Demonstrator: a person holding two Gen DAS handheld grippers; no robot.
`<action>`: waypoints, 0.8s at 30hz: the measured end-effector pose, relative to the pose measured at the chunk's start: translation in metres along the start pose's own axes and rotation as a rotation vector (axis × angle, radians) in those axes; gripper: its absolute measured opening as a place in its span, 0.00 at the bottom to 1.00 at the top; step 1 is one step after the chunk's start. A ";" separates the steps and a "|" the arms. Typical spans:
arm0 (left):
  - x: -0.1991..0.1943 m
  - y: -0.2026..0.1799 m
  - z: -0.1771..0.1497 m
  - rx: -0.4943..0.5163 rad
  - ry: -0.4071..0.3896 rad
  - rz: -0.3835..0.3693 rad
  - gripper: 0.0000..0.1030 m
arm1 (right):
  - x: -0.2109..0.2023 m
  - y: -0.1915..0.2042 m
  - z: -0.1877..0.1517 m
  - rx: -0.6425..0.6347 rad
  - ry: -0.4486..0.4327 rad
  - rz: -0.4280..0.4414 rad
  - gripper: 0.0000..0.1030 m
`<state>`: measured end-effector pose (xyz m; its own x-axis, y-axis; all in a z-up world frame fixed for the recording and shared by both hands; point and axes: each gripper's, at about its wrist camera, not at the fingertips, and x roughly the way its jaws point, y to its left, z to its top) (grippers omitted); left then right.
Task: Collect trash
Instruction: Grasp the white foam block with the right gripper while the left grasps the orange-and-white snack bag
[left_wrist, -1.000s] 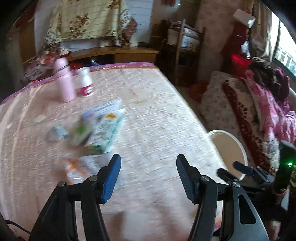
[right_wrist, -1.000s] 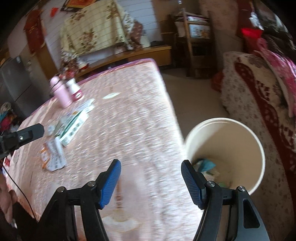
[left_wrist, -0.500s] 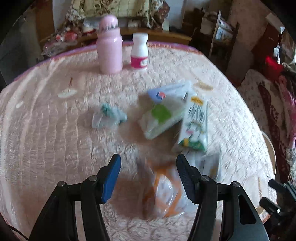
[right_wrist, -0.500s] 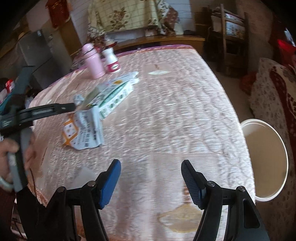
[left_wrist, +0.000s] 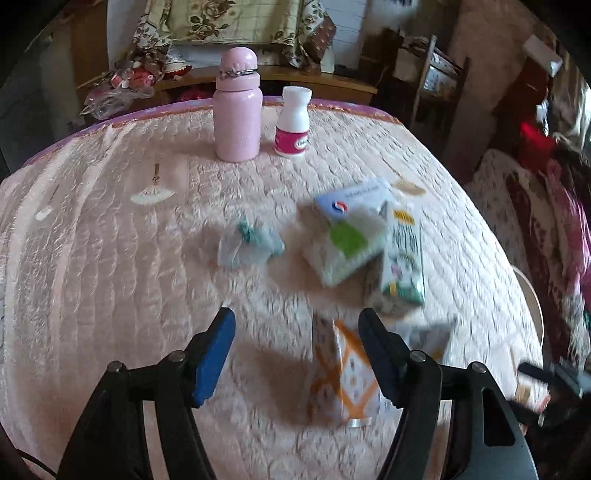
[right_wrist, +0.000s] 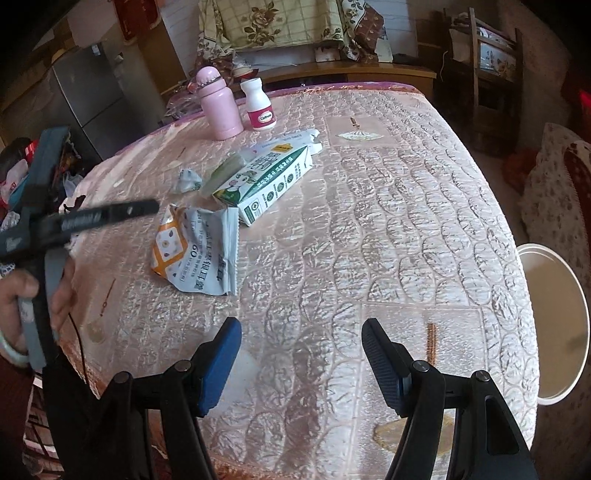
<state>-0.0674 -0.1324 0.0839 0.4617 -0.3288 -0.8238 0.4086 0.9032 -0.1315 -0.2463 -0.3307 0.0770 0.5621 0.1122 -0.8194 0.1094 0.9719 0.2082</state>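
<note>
My left gripper (left_wrist: 295, 354) has its jaws opening, nothing pressed between the pads; its right finger (left_wrist: 380, 354) overlaps the edge of an orange-and-white snack wrapper (left_wrist: 343, 376) lying flat on the quilted pink table cover (left_wrist: 110, 258). From the right wrist view the wrapper (right_wrist: 199, 254) lies crumpled and torn open, with the left gripper's fingertip poised above its near corner — I cannot tell whether it touches.

My right gripper (right_wrist: 301, 354) stands with its jaws apart and empty, over bare cover, well apart from the trash.

Just beyond the wrapper lies a green-and-white milk carton (left_wrist: 402, 254) on its side, touching a tissue pack with a green label (left_wrist: 343, 247) and a flattened white-and-blue carton (left_wrist: 354, 199) behind it. A small crumpled teal-and-clear wrapper (left_wrist: 251, 243) sits apart to the left of that cluster.

Further back stand a pink flask (left_wrist: 238, 107) and a white pill bottle with a pink label (left_wrist: 293, 122), both upright, just beside one another near the far edge.

The white trash bin (right_wrist: 554, 325) stands on the floor off the table's right edge, beside a floral-covered sofa (right_wrist: 554, 192). A hand (right_wrist: 22, 295) grips the left gripper's handle at the left of the right wrist view. The left wrist view is blurred in its lower half — print is unreadable there.
</note>
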 end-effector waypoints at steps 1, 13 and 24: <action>0.006 -0.001 0.004 -0.005 0.003 0.001 0.68 | 0.001 0.001 0.000 0.001 0.003 0.000 0.69; 0.008 0.014 -0.025 0.095 0.070 0.149 0.68 | 0.001 0.032 -0.017 0.007 0.064 0.068 0.75; -0.028 0.042 -0.040 -0.054 0.027 -0.112 0.79 | 0.033 0.059 -0.022 -0.030 0.083 0.063 0.38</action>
<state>-0.0944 -0.0748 0.0794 0.3936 -0.4213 -0.8170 0.4134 0.8750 -0.2521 -0.2396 -0.2654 0.0505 0.4970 0.1886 -0.8470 0.0508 0.9681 0.2455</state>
